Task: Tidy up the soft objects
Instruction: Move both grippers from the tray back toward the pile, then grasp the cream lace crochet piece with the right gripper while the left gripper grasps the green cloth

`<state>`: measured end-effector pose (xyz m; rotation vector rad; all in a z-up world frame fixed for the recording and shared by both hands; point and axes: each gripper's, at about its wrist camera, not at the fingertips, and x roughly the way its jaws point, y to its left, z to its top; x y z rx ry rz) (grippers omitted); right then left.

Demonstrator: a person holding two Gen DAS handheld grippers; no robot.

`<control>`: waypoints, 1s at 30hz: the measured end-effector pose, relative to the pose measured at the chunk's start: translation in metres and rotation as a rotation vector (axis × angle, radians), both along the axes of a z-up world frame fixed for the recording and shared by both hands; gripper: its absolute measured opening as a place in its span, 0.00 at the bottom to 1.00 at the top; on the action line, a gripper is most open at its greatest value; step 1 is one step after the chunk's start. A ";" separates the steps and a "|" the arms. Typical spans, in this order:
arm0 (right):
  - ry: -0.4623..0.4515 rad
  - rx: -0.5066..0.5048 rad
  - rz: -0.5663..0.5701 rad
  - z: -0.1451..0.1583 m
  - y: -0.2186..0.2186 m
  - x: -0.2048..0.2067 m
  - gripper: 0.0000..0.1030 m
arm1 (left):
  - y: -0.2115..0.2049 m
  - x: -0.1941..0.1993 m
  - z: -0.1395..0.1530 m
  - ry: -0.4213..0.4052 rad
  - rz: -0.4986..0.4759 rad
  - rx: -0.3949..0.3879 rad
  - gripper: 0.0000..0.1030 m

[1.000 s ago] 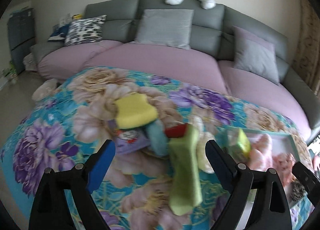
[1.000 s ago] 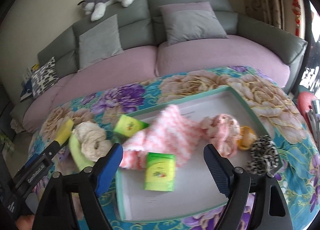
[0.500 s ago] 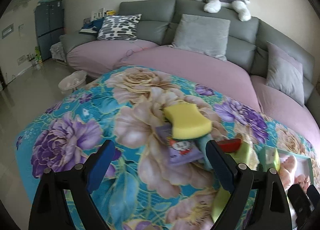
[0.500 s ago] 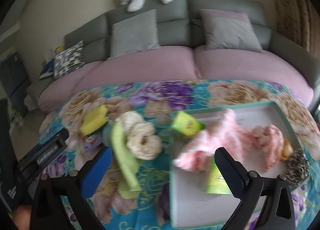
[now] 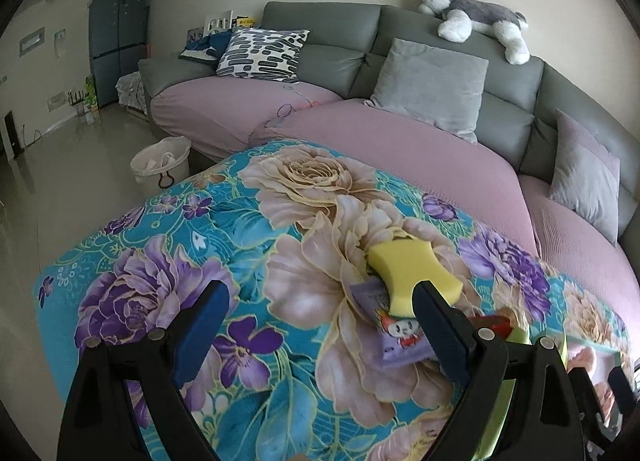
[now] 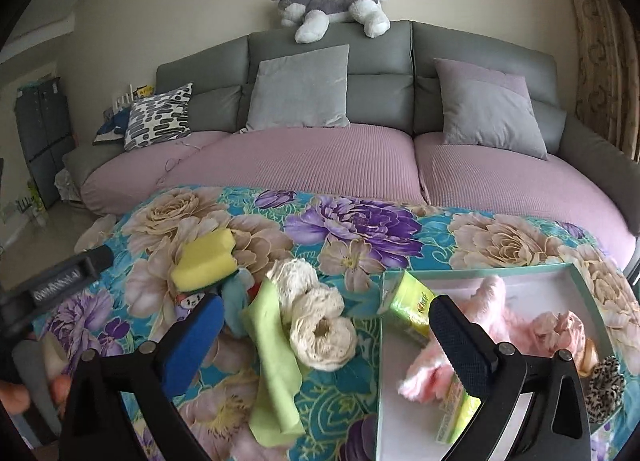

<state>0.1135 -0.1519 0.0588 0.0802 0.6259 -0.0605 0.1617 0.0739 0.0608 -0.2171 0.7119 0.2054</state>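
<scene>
On the floral tablecloth lie a yellow sponge (image 6: 205,261), a cream yarn bundle (image 6: 316,321), a light green cloth (image 6: 276,365) and a small purple cartoon packet (image 5: 394,335). A shallow teal-rimmed tray (image 6: 472,272) at the right holds a pink fluffy towel (image 6: 430,373), a pink scrunchie (image 6: 564,335), green tissue packs (image 6: 408,301) and a leopard scrunchie (image 6: 606,385). My right gripper (image 6: 324,337) hangs open above the yarn and cloth, holding nothing. My left gripper (image 5: 320,325) is open over the cloth's left part, the sponge (image 5: 412,275) by its right finger.
A grey sofa with pink seat covers (image 6: 312,157) curves behind the table, with cushions and a plush husky (image 6: 332,9) on its back. A white waste bin (image 5: 162,159) stands on the floor at the table's far left corner. A hand (image 6: 16,393) shows at lower left.
Both views have swung left. The right gripper moved from over the tray to over the yarn and green cloth and opened wider. The left gripper left the green cloth for the table's left side.
</scene>
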 end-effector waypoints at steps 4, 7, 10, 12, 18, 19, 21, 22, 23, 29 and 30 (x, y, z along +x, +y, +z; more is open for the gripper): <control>-0.058 0.028 -0.022 0.003 -0.001 0.003 1.00 | 0.005 0.010 0.002 0.012 0.011 -0.004 0.91; -0.090 0.020 -0.015 0.004 0.004 0.004 1.00 | 0.006 0.020 0.004 0.007 0.013 -0.018 0.91; -0.075 0.046 -0.006 -0.002 0.006 0.009 1.00 | 0.004 0.029 0.005 -0.016 0.009 -0.025 0.91; -0.054 0.063 -0.009 -0.008 0.004 0.015 0.98 | 0.002 0.036 0.001 -0.007 -0.006 -0.026 0.91; -0.005 0.102 -0.023 -0.022 -0.002 0.027 0.91 | -0.002 0.056 -0.023 0.059 -0.018 -0.050 0.91; 0.000 0.106 -0.030 -0.024 -0.003 0.028 0.88 | -0.003 0.058 -0.026 0.064 -0.017 -0.050 0.91; 0.010 0.123 -0.037 -0.027 -0.007 0.029 0.82 | -0.003 0.060 -0.032 0.068 -0.018 -0.059 0.91; 0.013 0.132 -0.037 -0.028 -0.008 0.029 0.81 | -0.002 0.062 -0.035 0.077 -0.022 -0.067 0.91; 0.017 0.144 -0.038 -0.030 -0.010 0.030 0.80 | -0.002 0.064 -0.039 0.086 -0.023 -0.074 0.91; 0.049 0.179 0.001 -0.039 -0.009 0.035 0.65 | -0.008 0.070 -0.056 0.148 -0.064 -0.055 0.91; 0.051 0.177 0.009 -0.039 -0.008 0.035 0.62 | -0.008 0.070 -0.057 0.153 -0.069 -0.051 0.91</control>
